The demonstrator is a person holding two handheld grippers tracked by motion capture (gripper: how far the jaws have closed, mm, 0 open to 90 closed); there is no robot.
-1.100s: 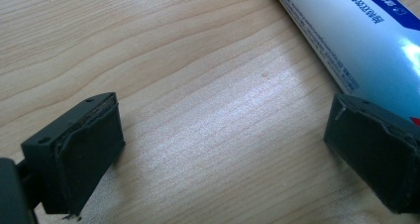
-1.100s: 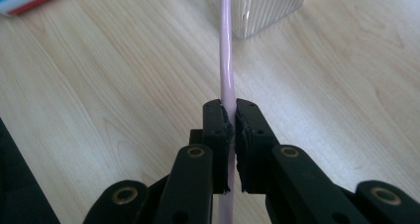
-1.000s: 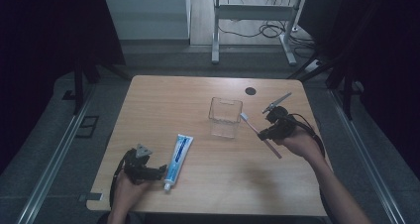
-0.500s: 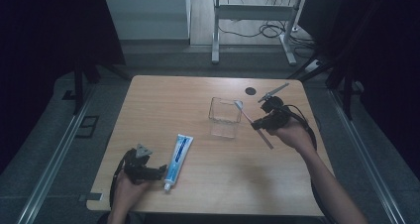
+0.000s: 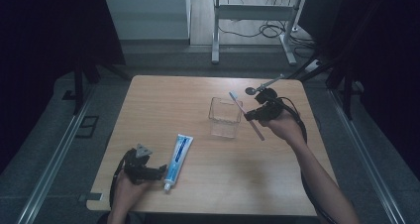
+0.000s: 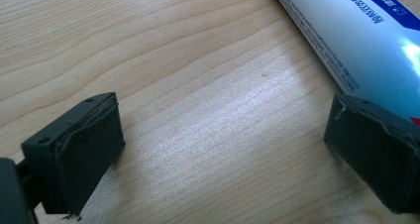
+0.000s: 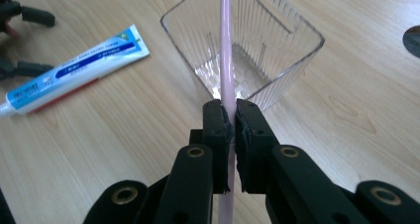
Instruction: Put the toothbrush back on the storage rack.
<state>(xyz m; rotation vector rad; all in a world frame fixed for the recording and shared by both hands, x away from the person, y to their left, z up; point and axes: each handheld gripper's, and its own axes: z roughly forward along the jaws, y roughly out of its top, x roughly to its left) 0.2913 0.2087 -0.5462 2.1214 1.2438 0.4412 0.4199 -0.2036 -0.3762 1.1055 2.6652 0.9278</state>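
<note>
The clear cup (image 5: 224, 117) stands near the middle of the desk (image 5: 148, 100), with bare wood all around it; the right gripper (image 5: 251, 116), fingers clamped on the pink toothbrush (image 7: 227, 50), holds it slanted above the cup's rim; the left gripper (image 5: 159, 170) rests low near the front edge, fingers apart, just beside the toothpaste tube (image 5: 177, 154).

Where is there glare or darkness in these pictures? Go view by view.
High view: dim, dark surroundings around the lit table. Left gripper view: pale sheen on the wood, glare on the toothpaste tube. Right gripper view: bright glints on the clear cup, the pink toothbrush sharp.
</note>
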